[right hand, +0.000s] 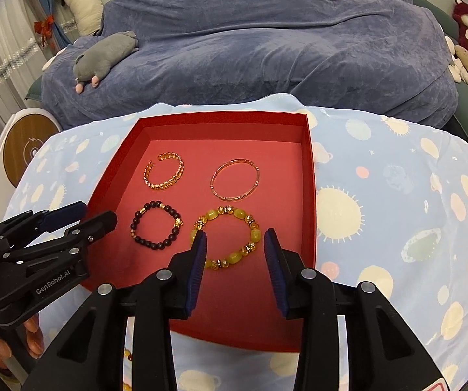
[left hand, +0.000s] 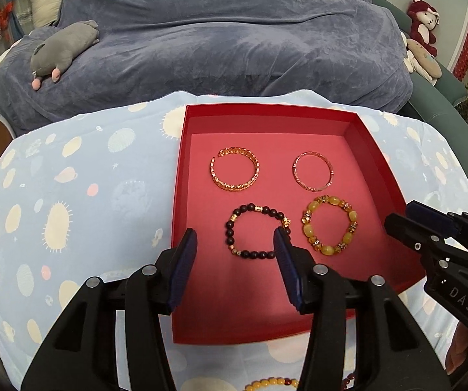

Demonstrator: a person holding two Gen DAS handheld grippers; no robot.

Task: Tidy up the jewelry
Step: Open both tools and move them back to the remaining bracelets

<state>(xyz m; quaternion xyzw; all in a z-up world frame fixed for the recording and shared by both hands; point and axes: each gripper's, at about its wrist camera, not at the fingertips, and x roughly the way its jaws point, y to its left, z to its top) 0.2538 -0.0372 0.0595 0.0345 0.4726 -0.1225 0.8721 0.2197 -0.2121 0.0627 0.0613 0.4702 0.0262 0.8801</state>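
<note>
A red box (left hand: 266,110) (right hand: 220,119) lies on the patterned cloth and holds several bracelets: a gold chain cuff (left hand: 234,173) (right hand: 164,175), a thin rose-gold bangle (left hand: 312,176) (right hand: 235,179), a dark bead bracelet (left hand: 257,235) (right hand: 156,224) and a yellow bead bracelet (left hand: 329,224) (right hand: 226,238). My left gripper (left hand: 235,239) is open and empty above the dark bead bracelet. My right gripper (right hand: 235,239) is open and empty above the yellow bead bracelet. Each gripper shows in the other's view, the right (left hand: 429,228) and the left (right hand: 80,218).
Another yellow bead bracelet (left hand: 271,383) lies on the cloth in front of the box, with dark red beads (left hand: 347,381) beside it. Behind is a blue blanket (left hand: 234,32) with a grey plush toy (left hand: 64,49). A round wooden-topped stand (right hand: 25,150) is at the left.
</note>
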